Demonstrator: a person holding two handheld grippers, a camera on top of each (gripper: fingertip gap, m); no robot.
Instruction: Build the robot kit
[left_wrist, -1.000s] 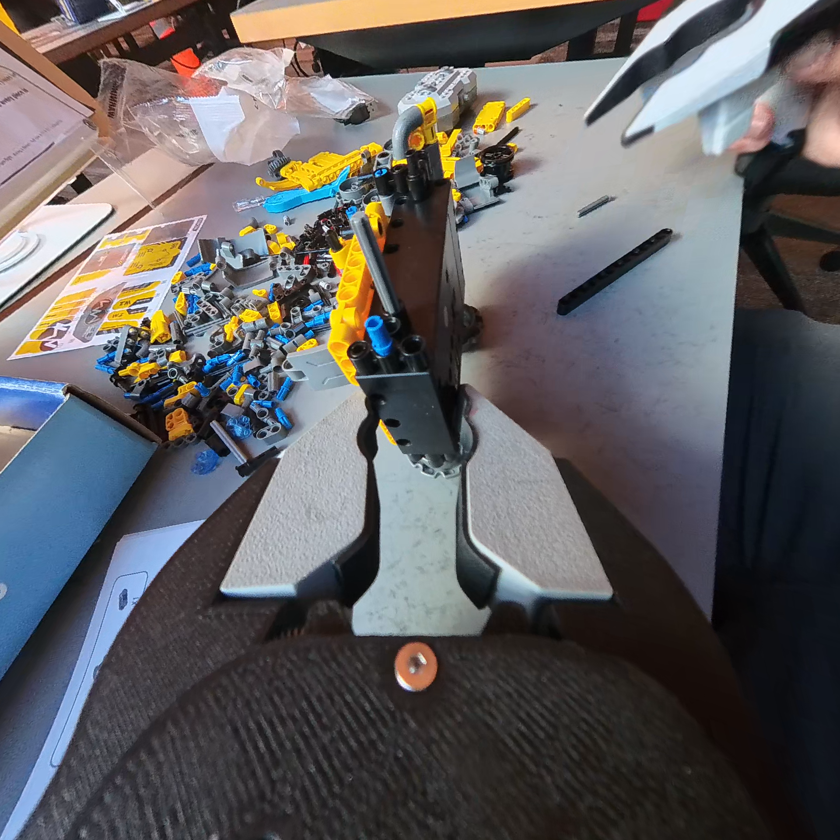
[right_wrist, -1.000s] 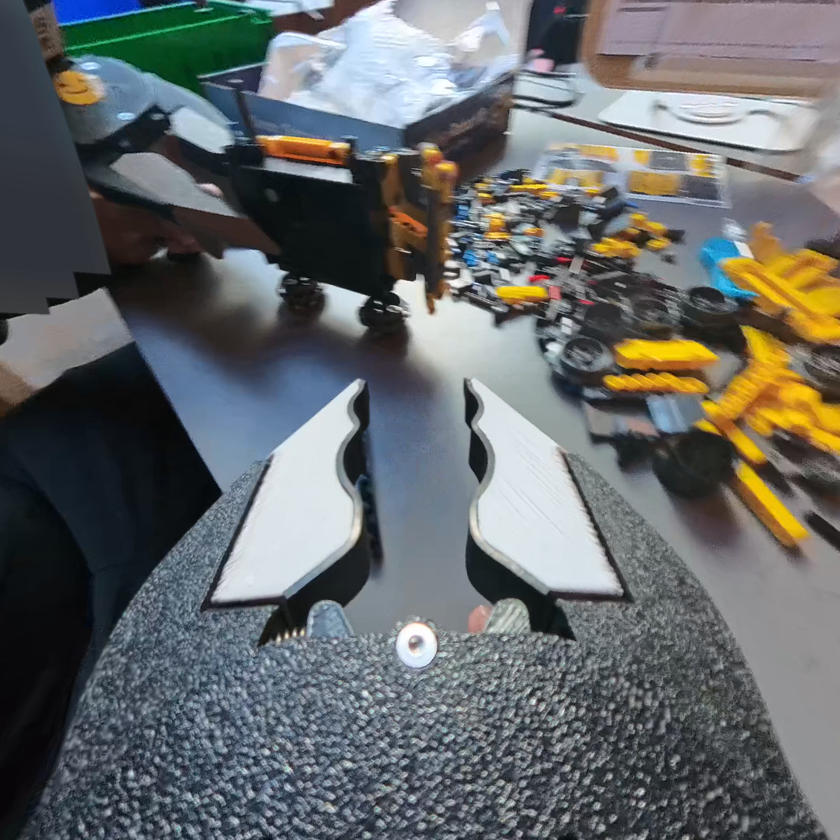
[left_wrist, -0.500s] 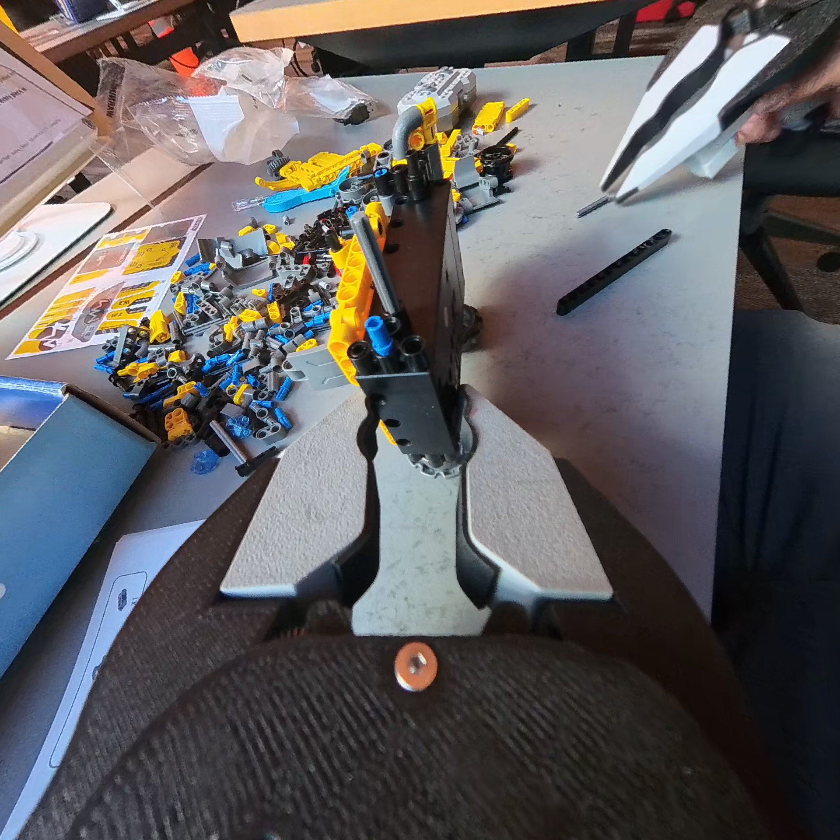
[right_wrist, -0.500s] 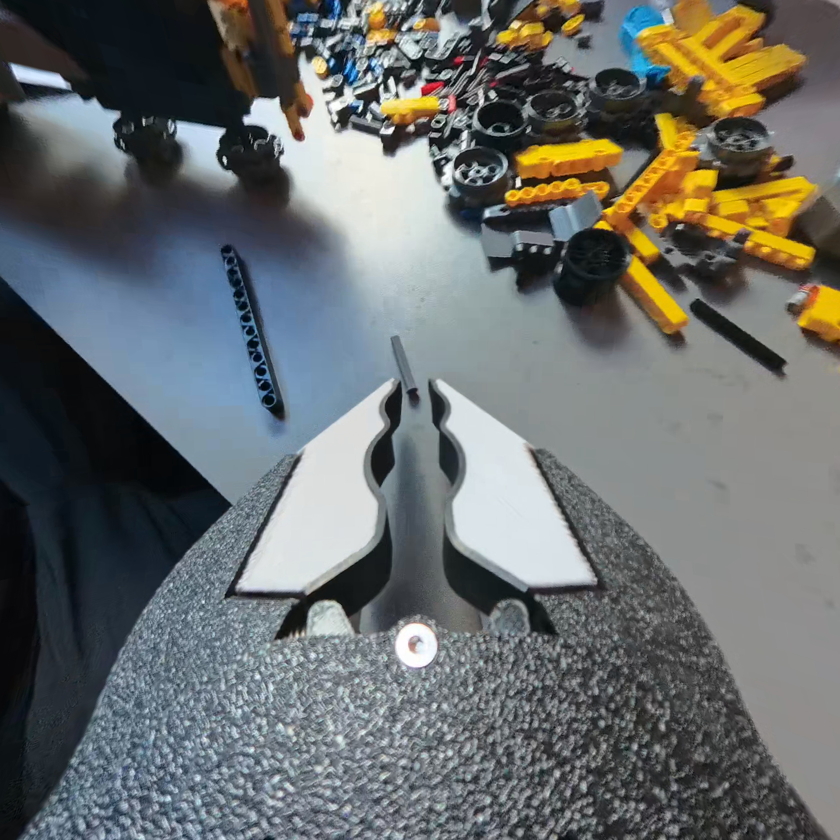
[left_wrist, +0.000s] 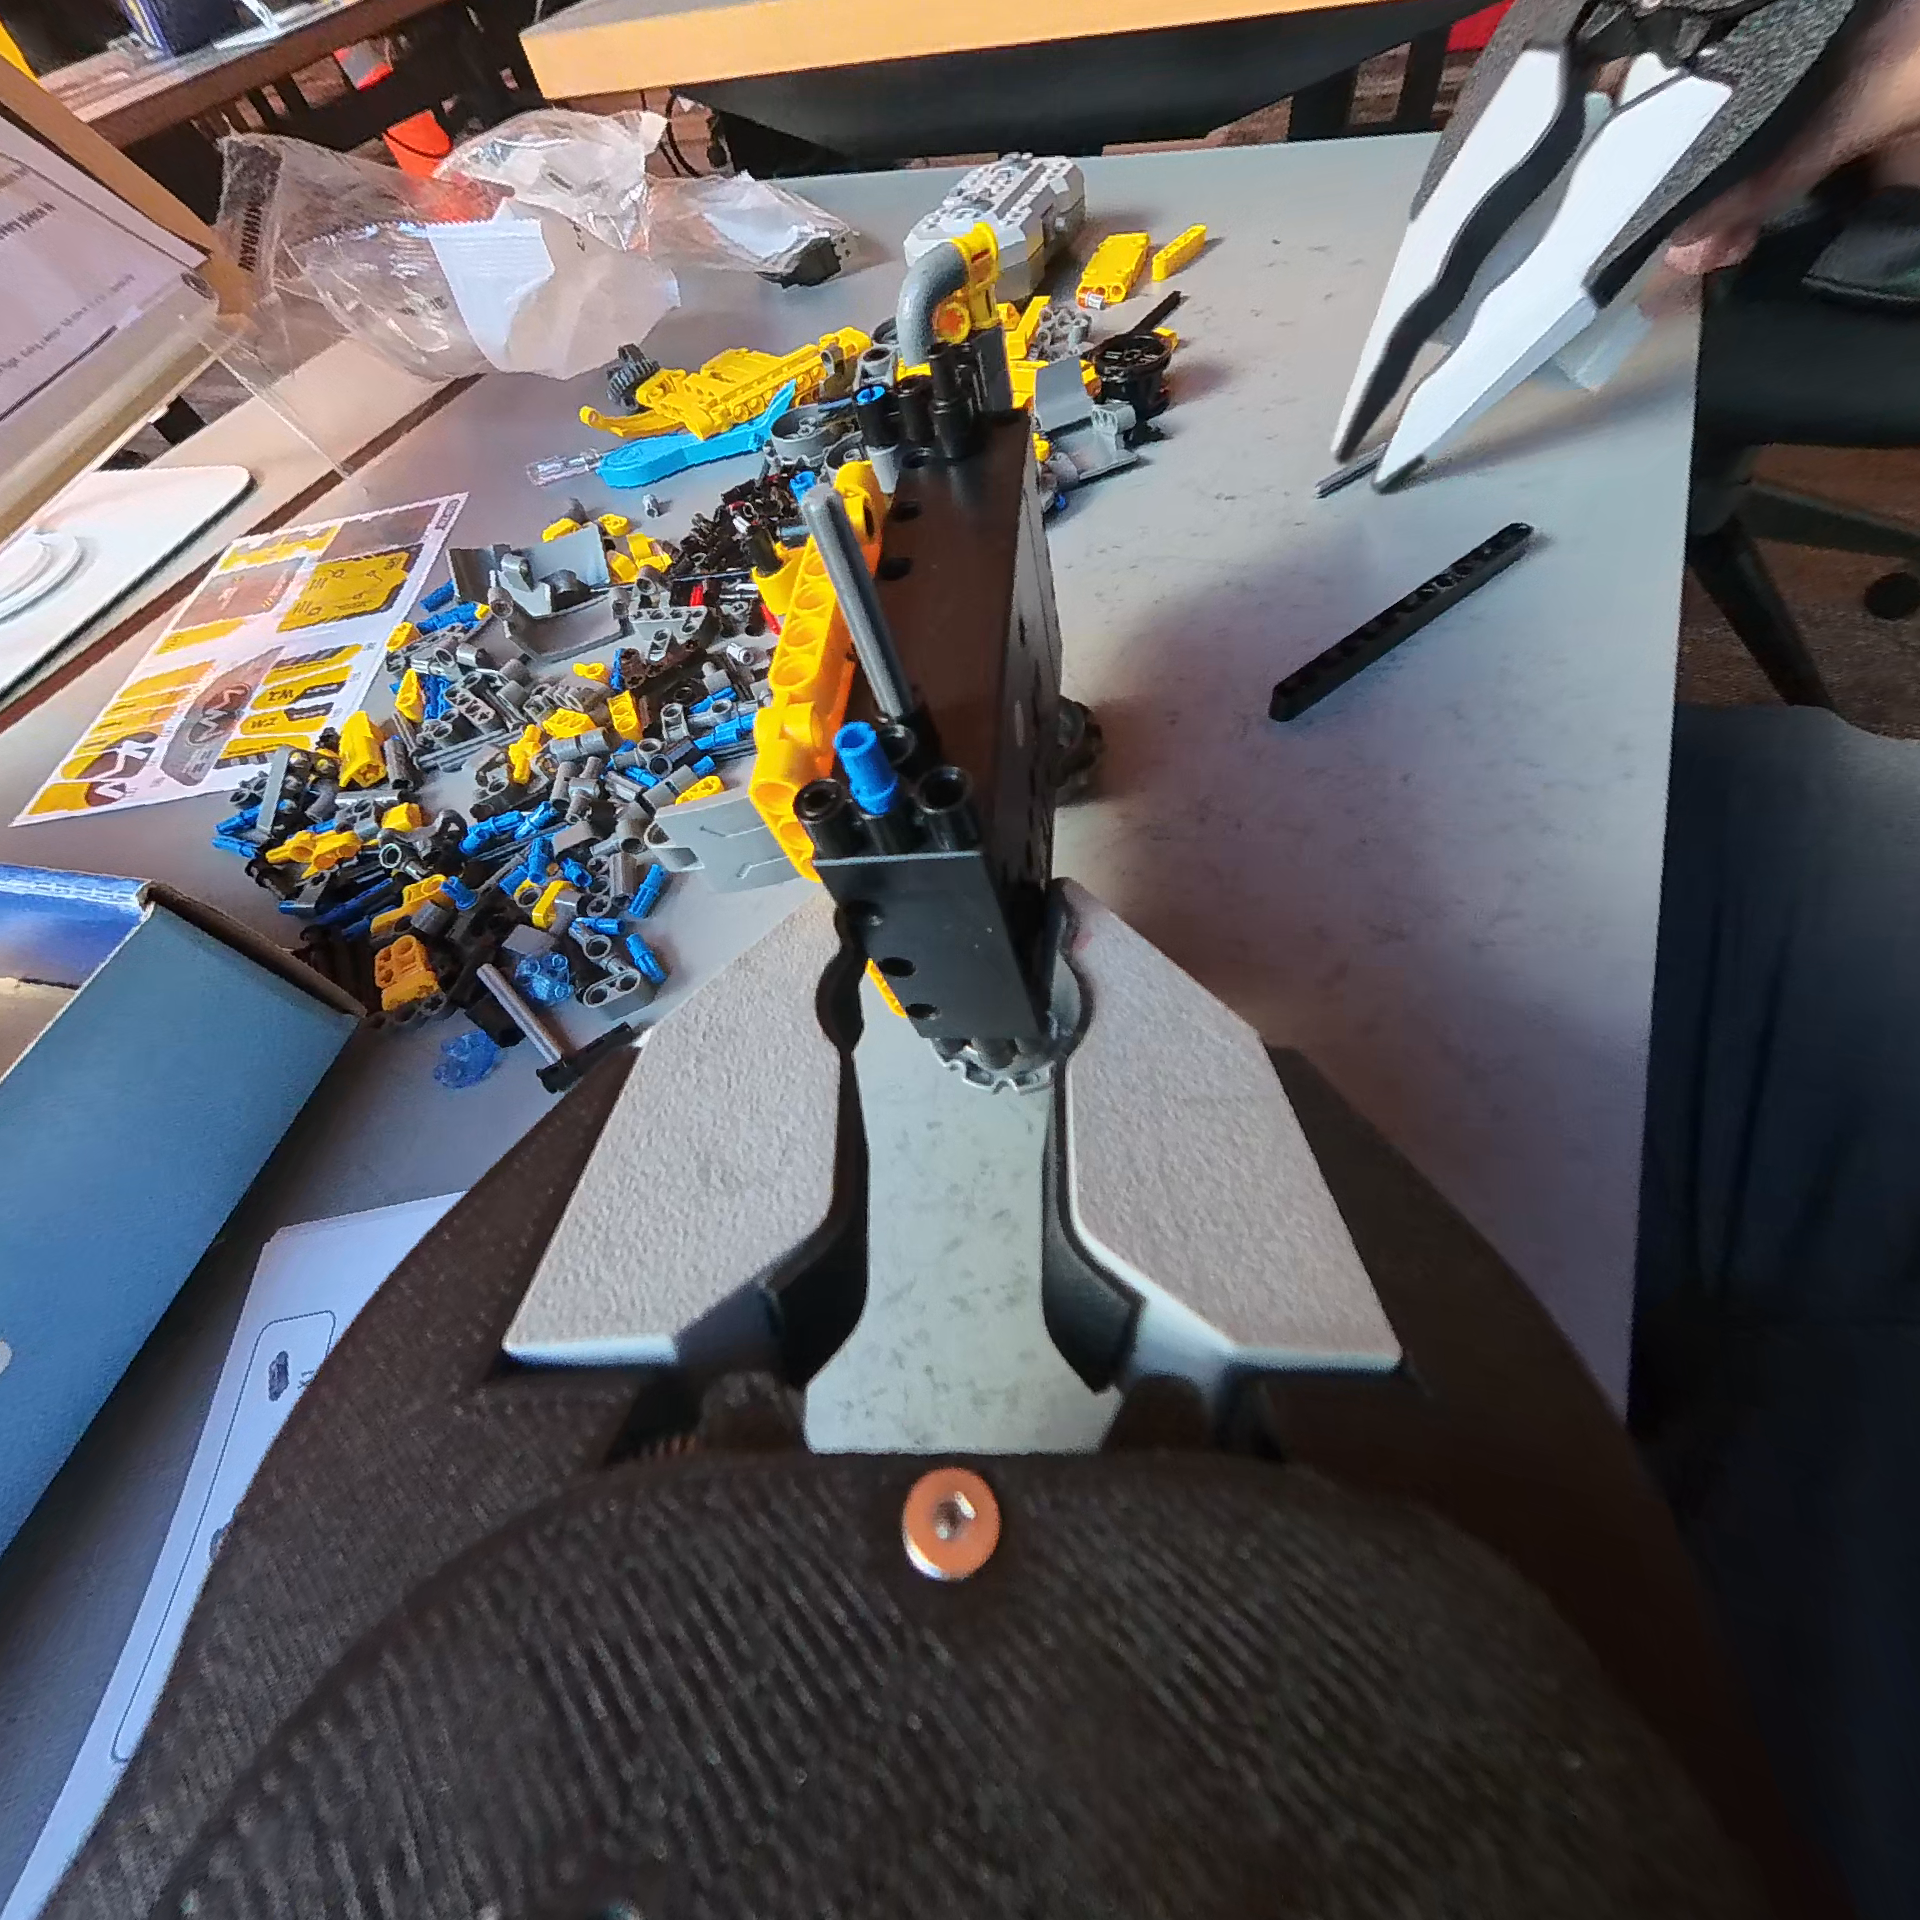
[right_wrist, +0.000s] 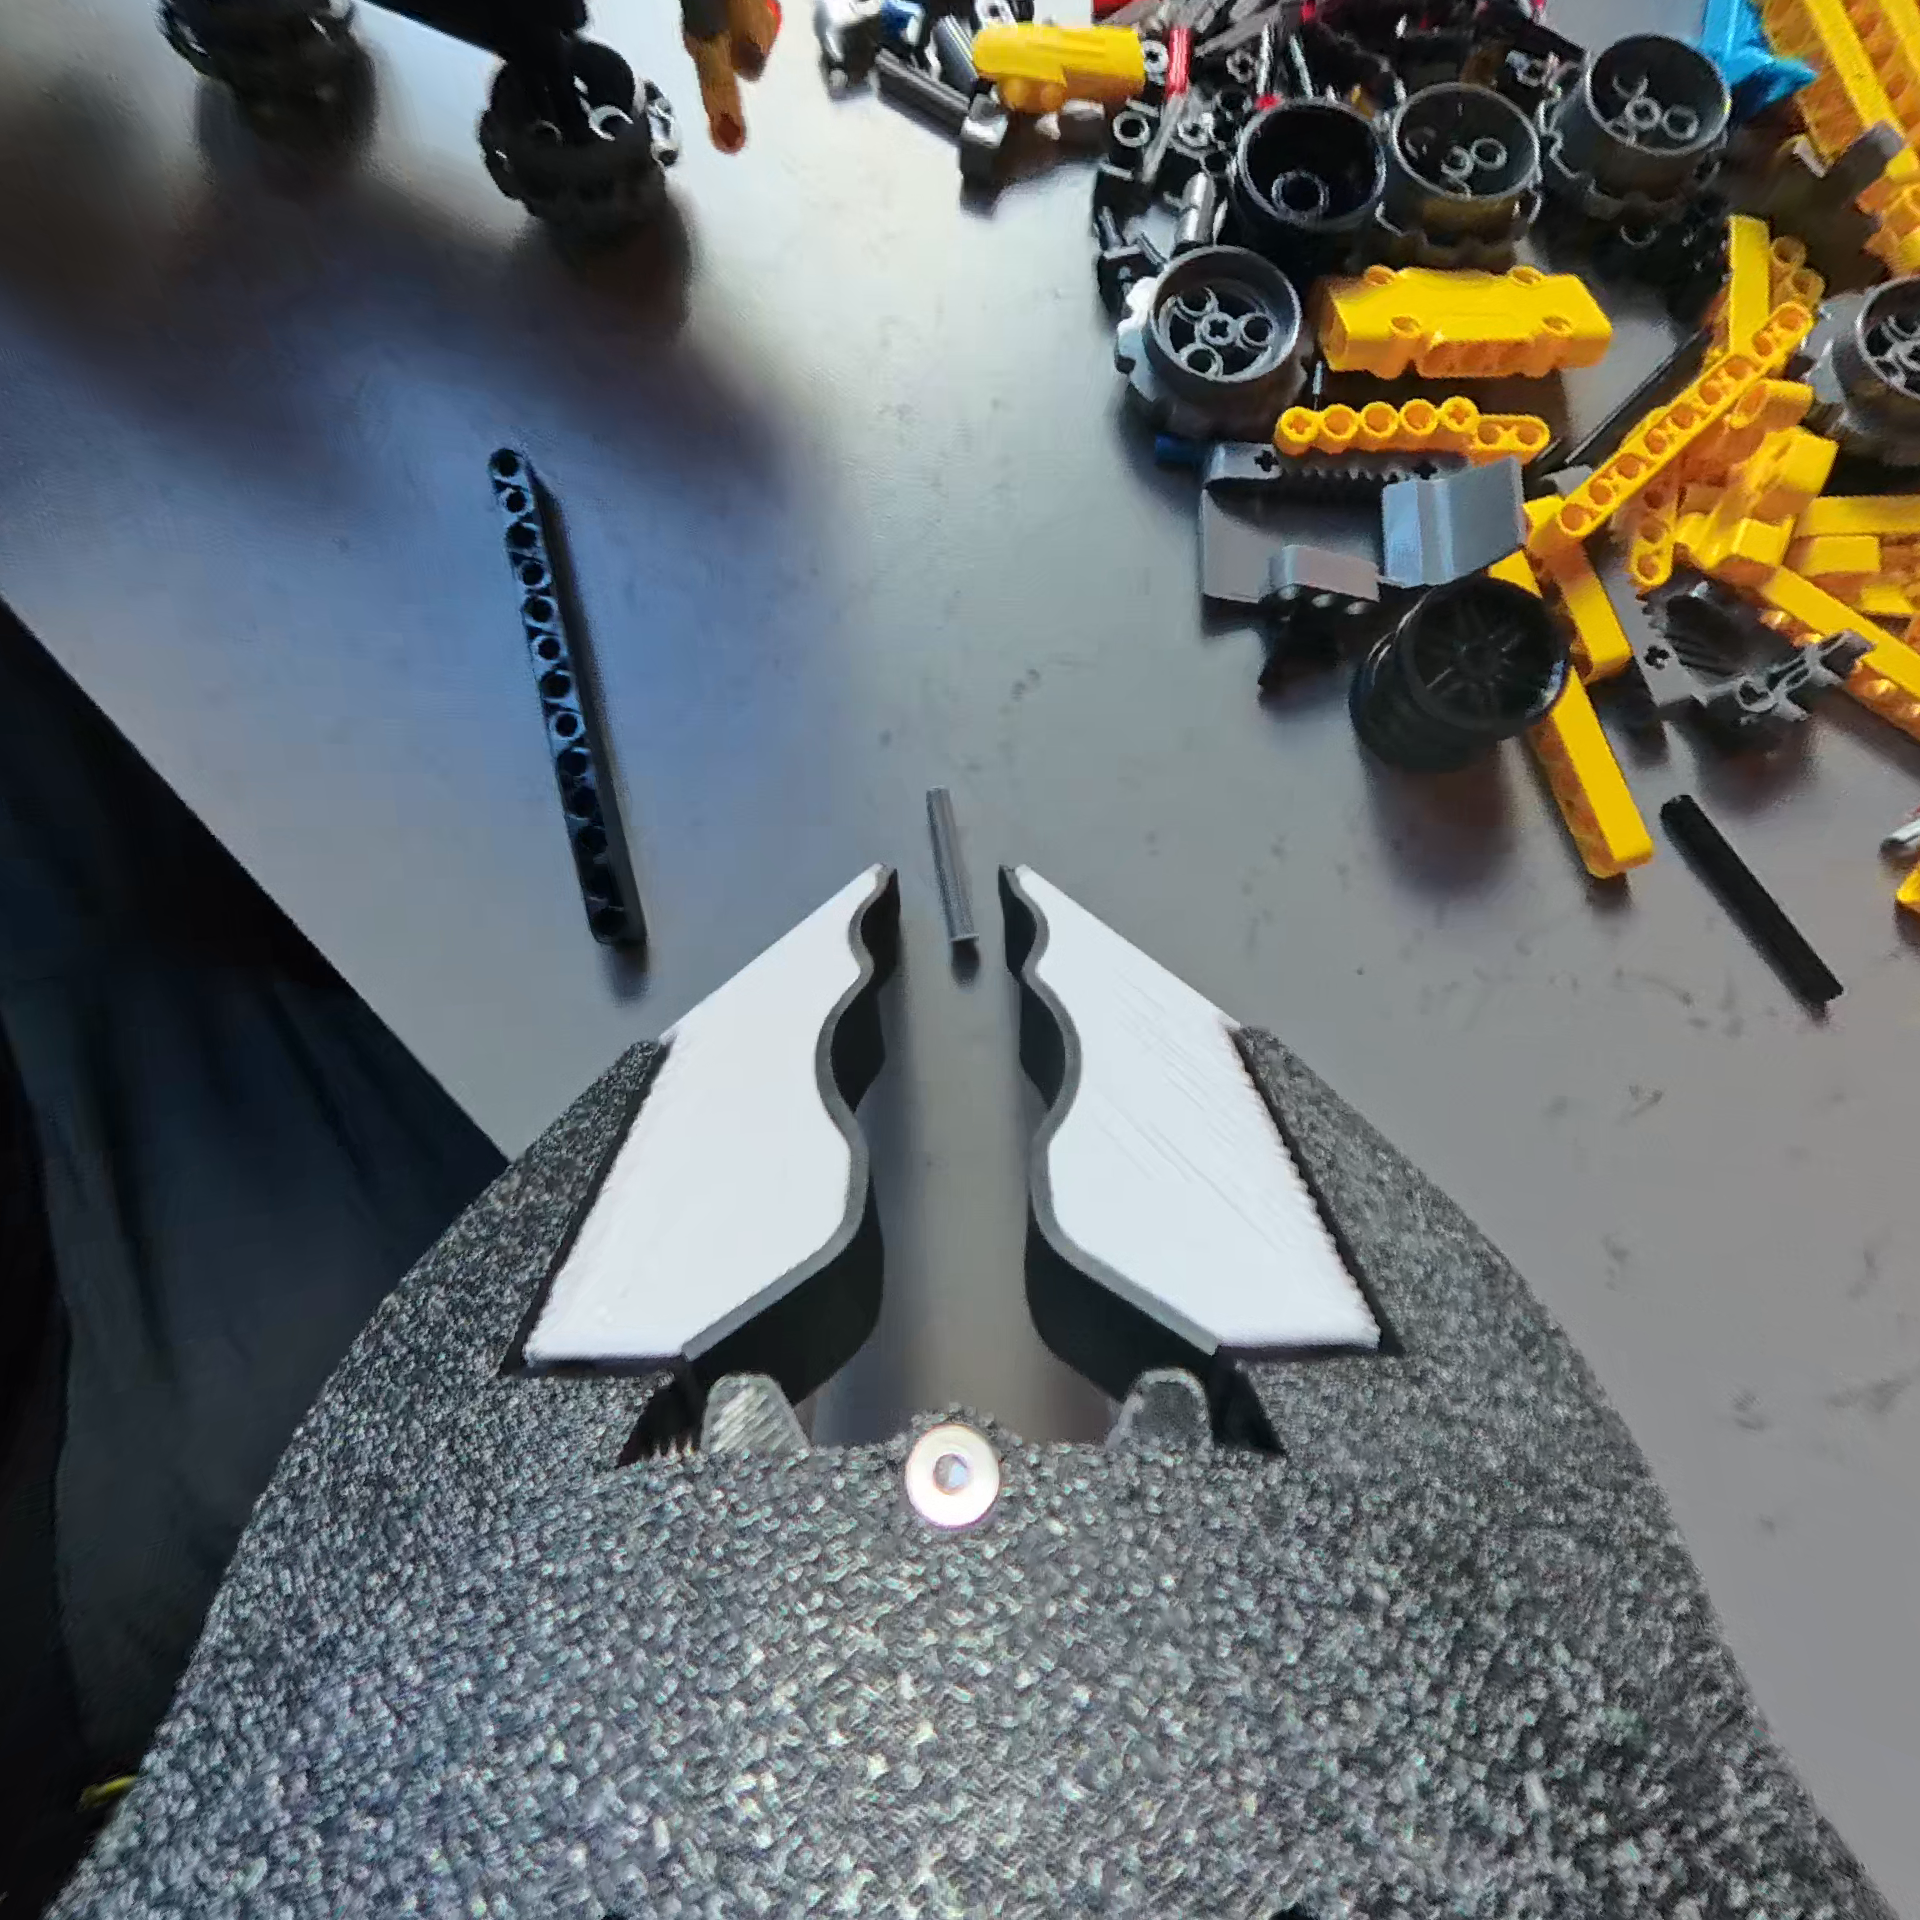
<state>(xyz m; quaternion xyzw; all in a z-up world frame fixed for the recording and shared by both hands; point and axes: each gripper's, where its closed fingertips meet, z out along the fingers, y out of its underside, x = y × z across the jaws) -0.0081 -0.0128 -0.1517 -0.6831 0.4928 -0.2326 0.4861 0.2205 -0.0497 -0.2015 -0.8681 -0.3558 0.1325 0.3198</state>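
Grey axle pin (right_wrist: 952, 879) lies on the grey table (right_wrist: 1195, 935), its near end between the parted fingertips of the right gripper (right_wrist: 948, 883), which grasps nothing. A long black beam (right_wrist: 566, 694) lies to the left, well apart. Loose yellow and black parts (right_wrist: 1538, 416) are spread at the right. The left gripper (left_wrist: 951, 961) is clenched on a black and yellow model (left_wrist: 935, 665), which stands upright beside small loose pieces (left_wrist: 499, 790).
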